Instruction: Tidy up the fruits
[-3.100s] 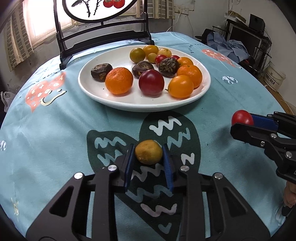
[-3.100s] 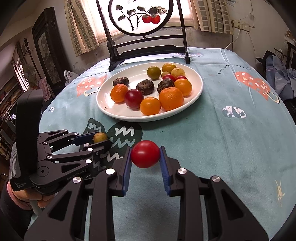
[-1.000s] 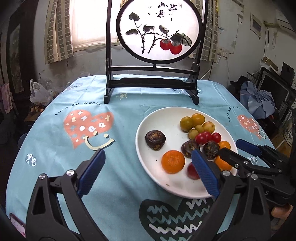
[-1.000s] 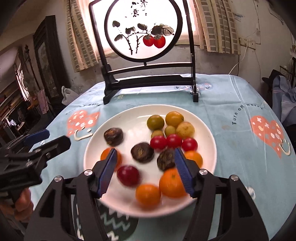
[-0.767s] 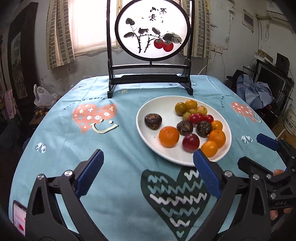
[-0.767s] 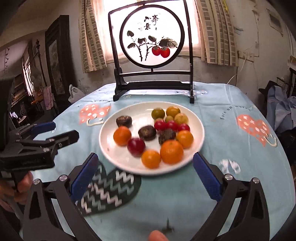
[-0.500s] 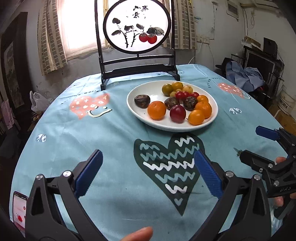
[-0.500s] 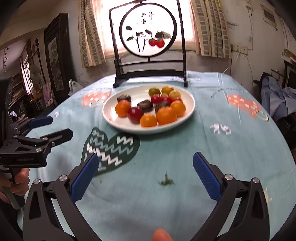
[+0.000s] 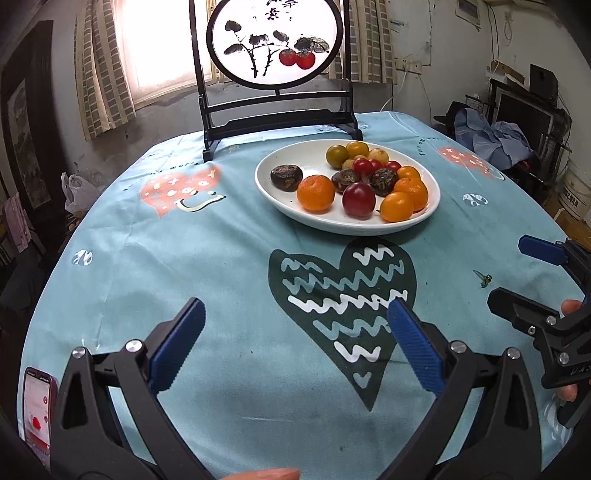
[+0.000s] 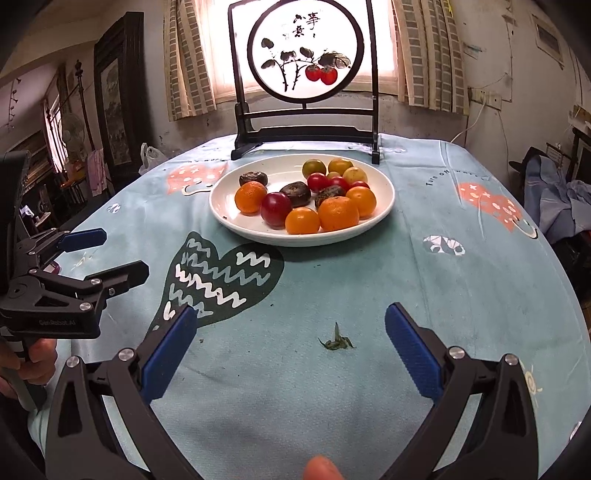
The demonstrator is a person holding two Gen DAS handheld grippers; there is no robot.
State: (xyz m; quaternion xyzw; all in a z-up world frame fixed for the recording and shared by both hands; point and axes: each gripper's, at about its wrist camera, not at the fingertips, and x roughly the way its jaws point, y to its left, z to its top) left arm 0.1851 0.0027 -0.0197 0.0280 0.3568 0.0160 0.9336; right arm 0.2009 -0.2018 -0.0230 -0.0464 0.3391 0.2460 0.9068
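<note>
Phone (image 9: 37, 410) only in left view; leaf scrap (image 10: 335, 341) clearer right.

Daylit curtained window (image 10: 192, 55) behind a round table (image 10: 424, 280), stained wall (image 9: 436, 33), cluttered desk (image 9: 524, 99) at right

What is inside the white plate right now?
The plate holds small fruit: oranges, a dark red plum, cherry tomatoes, yellow-green fruits and dark wrinkled ones. Anything under the pile is covered.
</note>
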